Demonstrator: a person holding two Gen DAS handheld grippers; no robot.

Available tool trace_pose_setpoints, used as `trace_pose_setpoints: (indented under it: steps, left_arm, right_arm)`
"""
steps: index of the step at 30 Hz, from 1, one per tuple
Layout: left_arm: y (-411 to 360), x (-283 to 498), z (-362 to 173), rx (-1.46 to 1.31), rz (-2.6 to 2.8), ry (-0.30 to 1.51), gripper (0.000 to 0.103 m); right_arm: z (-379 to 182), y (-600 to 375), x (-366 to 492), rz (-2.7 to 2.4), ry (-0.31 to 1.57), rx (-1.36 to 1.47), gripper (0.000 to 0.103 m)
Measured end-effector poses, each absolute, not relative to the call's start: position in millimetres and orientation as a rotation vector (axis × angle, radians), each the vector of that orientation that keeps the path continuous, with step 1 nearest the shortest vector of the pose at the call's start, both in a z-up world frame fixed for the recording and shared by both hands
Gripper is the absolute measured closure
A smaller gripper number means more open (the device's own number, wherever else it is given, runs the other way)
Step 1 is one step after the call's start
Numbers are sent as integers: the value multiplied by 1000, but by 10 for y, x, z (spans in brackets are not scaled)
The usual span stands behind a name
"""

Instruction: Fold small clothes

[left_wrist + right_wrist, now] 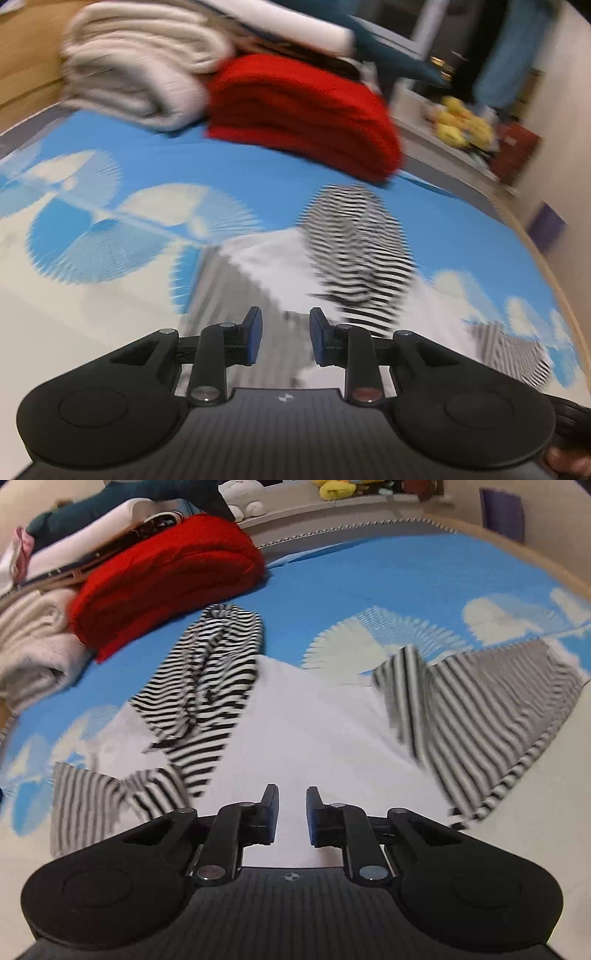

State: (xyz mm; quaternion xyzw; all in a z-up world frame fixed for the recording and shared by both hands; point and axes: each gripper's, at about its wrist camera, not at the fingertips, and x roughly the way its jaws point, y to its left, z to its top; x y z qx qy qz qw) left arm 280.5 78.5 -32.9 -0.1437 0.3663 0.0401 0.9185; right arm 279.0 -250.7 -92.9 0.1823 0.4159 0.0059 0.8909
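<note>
Left gripper (pixel 285 338) and right gripper (pixel 291 816): jaws apart, empty, above the black-and-white striped white garment (pixel 295 716) on the blue cloud-print bed sheet (pixel 369 583).

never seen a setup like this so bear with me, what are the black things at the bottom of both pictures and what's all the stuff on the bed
Each black thing is a handheld two-finger tool with a camera on it, looking forward along its fingers. One picture comes from the left tool, the other from the right tool. Both are open and hold nothing.

They hover over a blue patterned bedsheet. On it lies a white garment with black-and-white striped sleeves, spread out, one sleeve thrown across it. Behind it sit a folded red knit and a cream knit, with more clothes stacked behind. The left view is blurred.
</note>
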Motion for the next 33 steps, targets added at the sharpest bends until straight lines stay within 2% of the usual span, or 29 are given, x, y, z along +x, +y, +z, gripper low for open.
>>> trace_pose_setpoints:
  steps: [3, 8, 13, 15, 16, 17, 19, 22, 23, 24, 25, 26, 27, 29, 33]
  left_arm:
    - [1013, 3006, -558, -314, 192, 872, 73]
    - [1225, 3175, -660, -274, 208, 871, 71]
    - [1312, 3301, -860, -309, 150, 969, 72]
    - [1351, 3286, -848, -310, 152, 973, 72]
    - [1369, 3293, -846, -313, 155, 972, 72]
    - [1379, 3292, -842, -318, 157, 971, 72]
    - [1420, 3307, -848, -334, 160, 972, 72]
    - [1445, 3356, -862, -341, 167, 974, 71]
    - [1448, 3367, -862, -342, 167, 974, 72]
    - [1455, 3377, -862, -344, 166, 974, 72]
    - [1459, 3385, -859, -345, 166, 972, 72]
    - [1462, 3392, -857, -346, 166, 969, 72]
    - [1464, 3398, -856, -346, 165, 968, 71]
    - [1465, 3410, -865, -347, 166, 967, 72]
    - [1458, 3434, -883, -358, 166, 966, 71]
  right_arm:
    - [-971, -2234, 2860, 139, 870, 336, 84]
    - [-995, -1507, 2813, 355, 805, 103, 84]
    - [-1147, -901, 2755, 470, 789, -110, 81]
    - [-1253, -750, 2760, 473, 802, -168, 63]
    - [-1313, -683, 2768, 469, 812, -197, 47]
    - [-1377, -635, 2773, 467, 818, -220, 43]
    - [-1490, -552, 2792, 464, 843, -266, 43]
    - [-1586, -513, 2770, 474, 838, -323, 46]
    - [-1562, -526, 2768, 474, 837, -321, 63]
    - [-1539, -552, 2769, 460, 841, -317, 75]
    - [-1502, -604, 2781, 454, 847, -300, 85]
    - [-1481, -668, 2821, 459, 853, -269, 89]
    - [-1447, -739, 2839, 464, 856, -236, 97]
    - [-1345, -916, 2859, 453, 842, -169, 97]
    - [-902, -1605, 2867, 313, 694, 167, 98]
